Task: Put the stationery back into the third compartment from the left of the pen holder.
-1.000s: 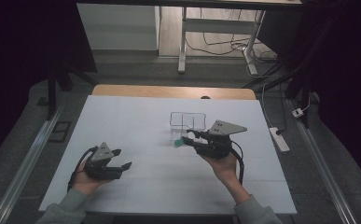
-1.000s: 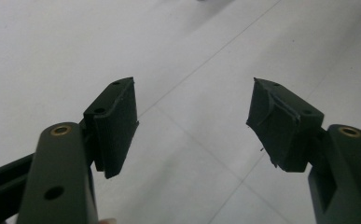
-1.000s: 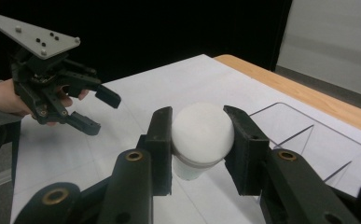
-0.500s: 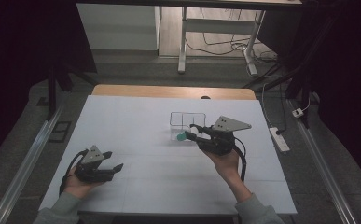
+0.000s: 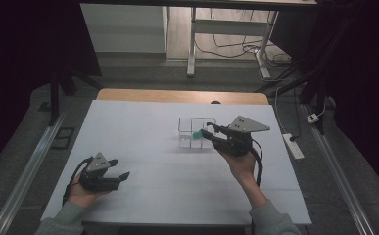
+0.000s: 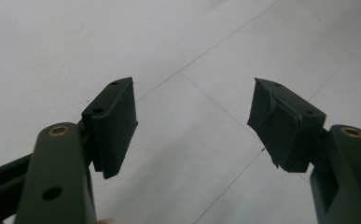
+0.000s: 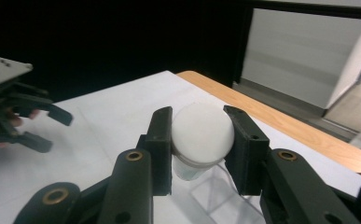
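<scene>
Nearby, a clear divided box (image 5: 195, 132) sits beneath the right hand-held gripper (image 5: 205, 132).

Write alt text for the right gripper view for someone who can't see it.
The right gripper has its two black jaws closed on a round white object, held above a clear container on the white table. Farther off at left, the left gripper rests open in a hand.

White table (image 5: 143, 127) (black fingers (image 6: 115, 121))
</scene>
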`<state>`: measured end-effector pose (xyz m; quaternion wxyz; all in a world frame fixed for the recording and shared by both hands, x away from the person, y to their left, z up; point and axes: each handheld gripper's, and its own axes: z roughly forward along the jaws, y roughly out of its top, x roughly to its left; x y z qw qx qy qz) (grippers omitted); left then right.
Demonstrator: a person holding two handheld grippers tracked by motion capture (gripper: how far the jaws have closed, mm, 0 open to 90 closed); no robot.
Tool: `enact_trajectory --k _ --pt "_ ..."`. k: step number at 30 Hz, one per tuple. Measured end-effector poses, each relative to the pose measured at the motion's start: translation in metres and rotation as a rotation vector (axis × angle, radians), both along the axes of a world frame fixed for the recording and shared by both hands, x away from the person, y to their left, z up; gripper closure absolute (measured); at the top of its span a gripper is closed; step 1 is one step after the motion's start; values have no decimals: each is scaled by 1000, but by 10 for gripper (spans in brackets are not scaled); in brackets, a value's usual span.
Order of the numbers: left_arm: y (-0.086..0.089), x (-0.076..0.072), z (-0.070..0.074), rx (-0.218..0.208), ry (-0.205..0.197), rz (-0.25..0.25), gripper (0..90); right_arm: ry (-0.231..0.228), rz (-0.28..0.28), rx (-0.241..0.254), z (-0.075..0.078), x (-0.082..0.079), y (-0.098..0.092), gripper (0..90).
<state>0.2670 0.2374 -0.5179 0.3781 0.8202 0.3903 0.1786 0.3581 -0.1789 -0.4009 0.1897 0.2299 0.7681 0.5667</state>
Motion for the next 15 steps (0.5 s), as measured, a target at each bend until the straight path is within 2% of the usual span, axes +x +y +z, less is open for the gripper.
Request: enact_trajectory --k 8,15 --pt "0 0 -1 3 3 -2 310 -21 -74 -32 -2 13 -8 638" --pt "0 1 -1 4 4 -4 310 -6 -131 -43 -6 25 -16 638"
